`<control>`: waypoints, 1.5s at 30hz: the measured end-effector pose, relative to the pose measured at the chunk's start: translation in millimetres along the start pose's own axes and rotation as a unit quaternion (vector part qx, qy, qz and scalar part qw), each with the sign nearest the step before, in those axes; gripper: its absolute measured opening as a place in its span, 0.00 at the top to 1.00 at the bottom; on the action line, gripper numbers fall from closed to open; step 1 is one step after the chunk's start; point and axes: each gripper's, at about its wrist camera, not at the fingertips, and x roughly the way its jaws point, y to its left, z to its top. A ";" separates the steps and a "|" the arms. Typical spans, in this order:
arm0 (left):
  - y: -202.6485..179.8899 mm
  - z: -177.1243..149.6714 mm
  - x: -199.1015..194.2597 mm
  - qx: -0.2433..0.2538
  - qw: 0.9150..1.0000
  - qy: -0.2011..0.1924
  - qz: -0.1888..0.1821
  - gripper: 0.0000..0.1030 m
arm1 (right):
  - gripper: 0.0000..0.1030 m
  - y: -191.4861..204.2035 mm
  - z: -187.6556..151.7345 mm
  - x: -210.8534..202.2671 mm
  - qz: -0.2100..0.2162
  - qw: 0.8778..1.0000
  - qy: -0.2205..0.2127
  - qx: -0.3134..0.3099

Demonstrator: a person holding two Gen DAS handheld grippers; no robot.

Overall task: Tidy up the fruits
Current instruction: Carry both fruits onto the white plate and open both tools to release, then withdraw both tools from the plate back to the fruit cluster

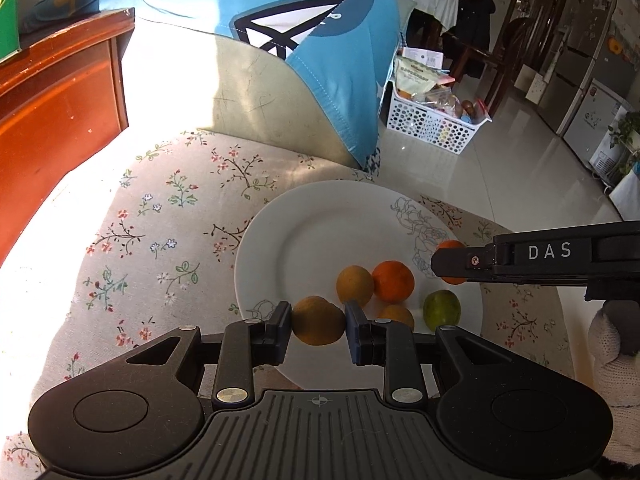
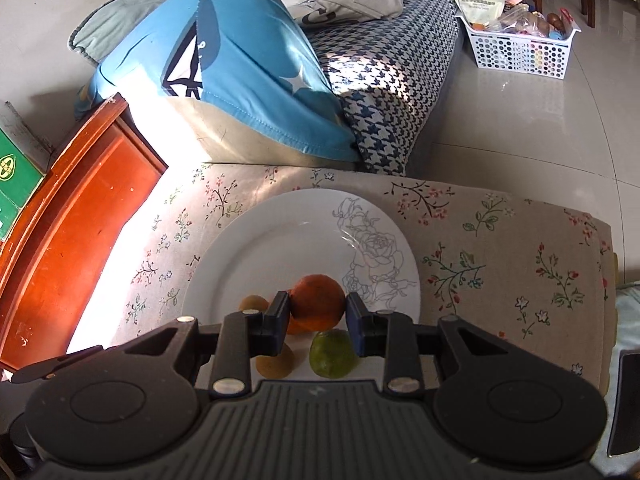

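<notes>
left gripper point(image 1: 318, 326): pinching a dull yellow-orange fruit point(image 1: 318, 321), over near rim of white plate point(image 1: 304, 232)
right gripper point(image 2: 318, 314): pinching a bright orange fruit point(image 2: 317, 302), over the plate's right side
plate: on floral cloth point(image 1: 160, 216), holds a yellow fruit point(image 1: 354, 284), orange point(image 1: 393, 281), green fruit point(image 1: 441, 309) near right
far right: white basket point(image 1: 432, 124) on floor
</notes>
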 end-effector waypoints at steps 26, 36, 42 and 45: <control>33.0 2.7 -64.1 -0.043 0.997 0.005 0.061 0.31 | 0.50 32.3 -16.6 -21.6 0.031 0.999 -0.014 -0.026; 77.9 -18.0 -94.8 -0.083 0.993 0.005 0.079 0.27 | 0.50 73.1 -52.8 -24.3 0.060 0.994 0.003 -0.096; 99.7 -28.5 -102.6 -0.097 0.990 0.001 0.102 0.27 | 0.50 89.8 -76.2 -18.9 0.076 0.989 0.025 -0.121; 109.5 -34.2 -106.4 -0.102 0.988 0.000 0.114 0.27 | 0.50 98.1 -84.4 -13.7 0.081 0.987 0.036 -0.135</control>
